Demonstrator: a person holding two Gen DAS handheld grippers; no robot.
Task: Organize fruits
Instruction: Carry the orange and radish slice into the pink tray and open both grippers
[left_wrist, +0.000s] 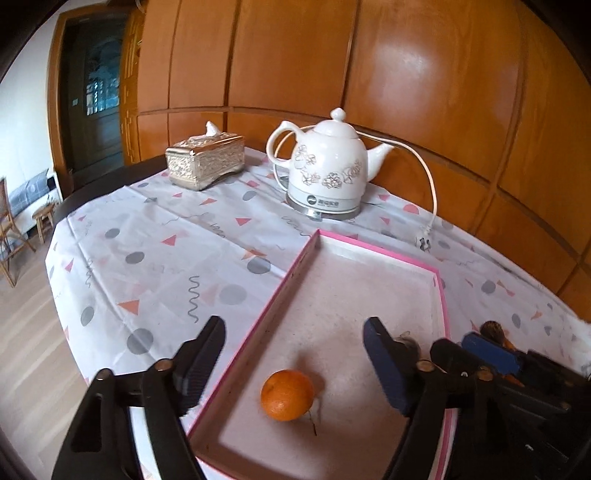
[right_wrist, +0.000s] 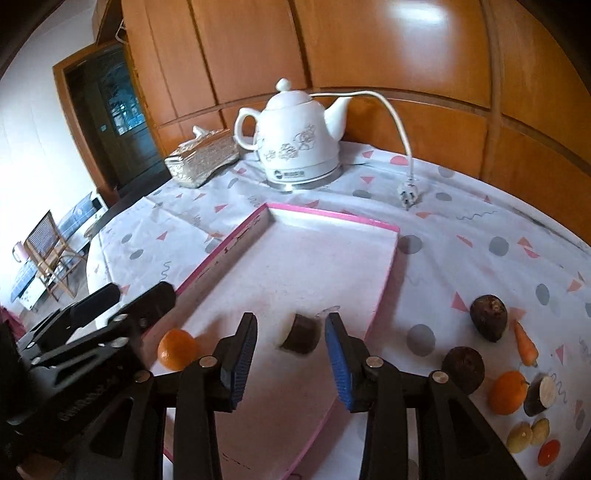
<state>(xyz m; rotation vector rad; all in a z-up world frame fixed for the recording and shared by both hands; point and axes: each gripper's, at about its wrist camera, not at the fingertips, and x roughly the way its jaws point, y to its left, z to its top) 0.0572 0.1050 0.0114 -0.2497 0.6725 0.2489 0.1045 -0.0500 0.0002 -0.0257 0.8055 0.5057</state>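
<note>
A pink-rimmed tray (left_wrist: 299, 258) (right_wrist: 332, 213) lies on the patterned tablecloth. An orange (left_wrist: 287, 395) (right_wrist: 176, 349) rests in its near corner. My left gripper (left_wrist: 293, 354) is open above that orange and holds nothing. A dark cut fruit piece with a white face (right_wrist: 300, 332) lies in the tray. My right gripper (right_wrist: 291, 350) is open just above and around it, apart from it. Right of the tray lie two dark round fruits (right_wrist: 488, 316) (right_wrist: 463, 369), a second orange (right_wrist: 507, 392), a small carrot (right_wrist: 526, 343), another cut dark piece (right_wrist: 540, 396), yellow fruits (right_wrist: 527, 435) and a red one (right_wrist: 548, 452).
A white electric kettle (left_wrist: 327, 166) (right_wrist: 295, 140) stands at the back, its cord and plug (left_wrist: 423, 240) (right_wrist: 406, 192) lying loose on the cloth. A silver tissue box (left_wrist: 205, 160) (right_wrist: 201, 160) stands left of it. A wooden wall panel is behind; the table edge falls away on the left.
</note>
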